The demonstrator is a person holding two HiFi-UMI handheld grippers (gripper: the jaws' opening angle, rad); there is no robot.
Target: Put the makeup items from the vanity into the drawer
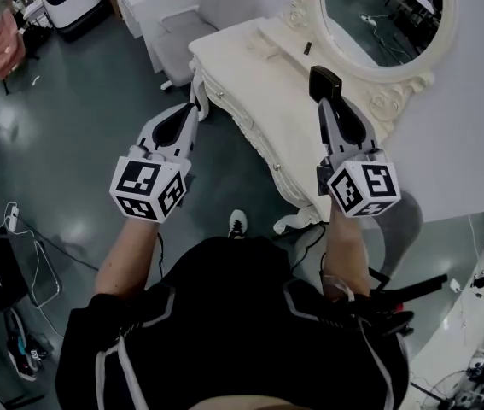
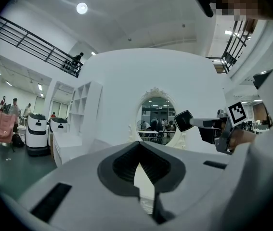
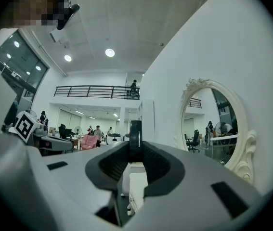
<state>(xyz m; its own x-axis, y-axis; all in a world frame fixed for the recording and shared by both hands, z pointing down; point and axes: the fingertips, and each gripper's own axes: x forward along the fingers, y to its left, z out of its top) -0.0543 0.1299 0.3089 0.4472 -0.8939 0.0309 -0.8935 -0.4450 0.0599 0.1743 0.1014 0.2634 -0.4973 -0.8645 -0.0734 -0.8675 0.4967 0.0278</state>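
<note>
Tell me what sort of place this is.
Probably a big open-plan lab or office hall with a mock bedroom corner: an ornate white vanity with an oval mirror, a bare grey floor, and a railed mezzanine overhead.

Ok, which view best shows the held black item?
Left gripper view: the black item shows its broad face in the right gripper. The right gripper view sees only its edge; the head view shows it small.
</note>
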